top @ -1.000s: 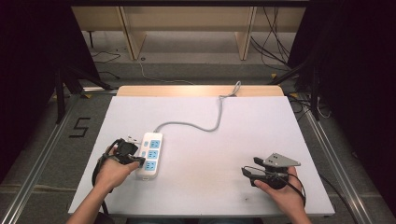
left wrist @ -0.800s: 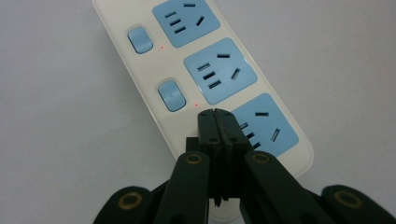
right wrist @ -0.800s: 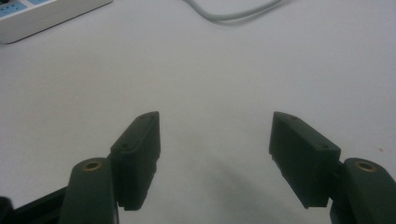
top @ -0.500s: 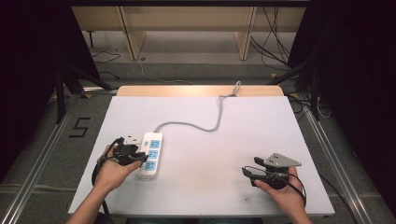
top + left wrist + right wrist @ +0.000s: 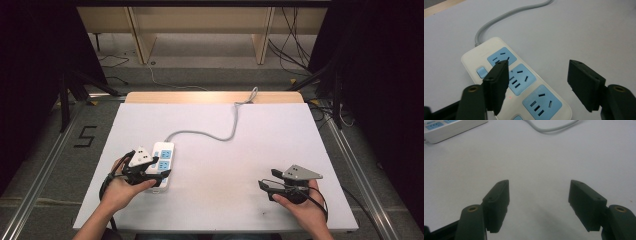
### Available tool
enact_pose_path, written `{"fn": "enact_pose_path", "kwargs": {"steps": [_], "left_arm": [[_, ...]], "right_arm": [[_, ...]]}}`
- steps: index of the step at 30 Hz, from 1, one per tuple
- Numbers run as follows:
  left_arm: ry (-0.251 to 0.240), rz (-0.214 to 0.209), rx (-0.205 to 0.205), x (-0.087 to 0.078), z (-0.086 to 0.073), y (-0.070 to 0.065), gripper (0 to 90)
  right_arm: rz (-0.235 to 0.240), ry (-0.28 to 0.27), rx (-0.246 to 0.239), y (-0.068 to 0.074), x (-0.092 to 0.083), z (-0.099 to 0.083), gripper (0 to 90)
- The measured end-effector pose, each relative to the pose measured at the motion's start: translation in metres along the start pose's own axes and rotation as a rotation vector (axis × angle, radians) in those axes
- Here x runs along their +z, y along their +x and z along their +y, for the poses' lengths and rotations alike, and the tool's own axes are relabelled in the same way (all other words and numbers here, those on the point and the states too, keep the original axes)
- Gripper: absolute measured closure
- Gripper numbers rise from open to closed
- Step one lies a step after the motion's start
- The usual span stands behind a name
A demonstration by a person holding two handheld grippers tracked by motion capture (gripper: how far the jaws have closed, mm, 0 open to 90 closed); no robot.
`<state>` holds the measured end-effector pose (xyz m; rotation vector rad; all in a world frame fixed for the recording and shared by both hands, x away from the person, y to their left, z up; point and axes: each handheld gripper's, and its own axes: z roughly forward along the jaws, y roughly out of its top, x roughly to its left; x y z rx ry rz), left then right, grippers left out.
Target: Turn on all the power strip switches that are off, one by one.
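A white power strip (image 5: 163, 161) lies on the left half of the white table (image 5: 280, 145), its grey cable (image 5: 220, 134) curving away to the far edge. From the high view, the left gripper (image 5: 162, 175) sits at the strip's near end. The left gripper view adds detail: three blue sockets and a small blue switch, with the jaws spread wide above the strip (image 5: 516, 82), having just been opening, pressing on nothing. The right gripper (image 5: 263, 186) rests near the right edge, well apart; its own view shows the jaws released over bare table.
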<state>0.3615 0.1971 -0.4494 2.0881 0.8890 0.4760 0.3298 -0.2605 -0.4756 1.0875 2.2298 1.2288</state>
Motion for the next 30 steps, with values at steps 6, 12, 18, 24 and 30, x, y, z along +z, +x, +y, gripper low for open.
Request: {"fn": "enact_pose_path", "kwargs": {"steps": [6,12,18,24,30], "left_arm": [[-0.008,-0.017,0.005,-0.002,-0.006,-0.001,24.3],[-0.016,0.023,0.003,-0.006,-0.012,-0.002,18.1],[-0.023,0.032,0.006,-0.011,-0.017,-0.001,15.6],[-0.027,0.043,-0.002,-0.013,-0.02,-0.001,15.5],[-0.032,0.046,0.007,-0.012,-0.019,-0.004,15.6]], "right_arm": [[0.007,-0.004,-0.001,0.002,-0.001,0.0,33.6],[0.015,-0.002,-0.004,0.003,-0.001,0.0,33.2],[0.019,-0.006,-0.006,0.002,-0.001,-0.001,33.0],[0.018,-0.006,-0.004,0.001,-0.001,-0.001,33.0],[0.017,-0.006,-0.002,0.001,-0.001,-0.001,33.0]]}}
